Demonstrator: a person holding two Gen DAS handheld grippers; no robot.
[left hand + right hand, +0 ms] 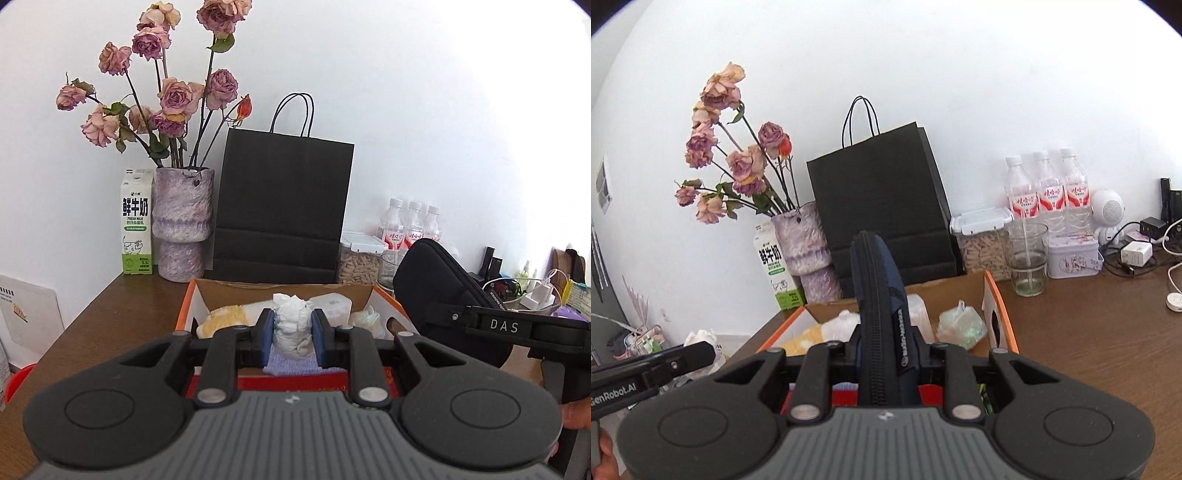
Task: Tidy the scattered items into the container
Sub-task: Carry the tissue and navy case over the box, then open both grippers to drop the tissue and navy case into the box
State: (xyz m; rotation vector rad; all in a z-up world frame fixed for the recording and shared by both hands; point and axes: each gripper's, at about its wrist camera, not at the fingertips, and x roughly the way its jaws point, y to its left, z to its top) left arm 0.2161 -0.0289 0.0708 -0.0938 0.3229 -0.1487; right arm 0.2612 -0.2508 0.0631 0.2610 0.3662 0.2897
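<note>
Tissue wad [292,325], crumpled, light and soft, sits pinched between the left gripper [292,334] pads above the cardboard box [284,290]; a mid-body hold suits it. The right gripper [886,354] clamps a zippered navy pouch [877,295] edge-on, semi-stiff, likely heavier.

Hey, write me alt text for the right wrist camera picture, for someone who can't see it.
The right gripper clamps a dark zippered case upright above an open cardboard box of small items on a wooden table. Behind stand a black paper bag, a vase of dried roses, a milk carton and three water bottles.
</note>
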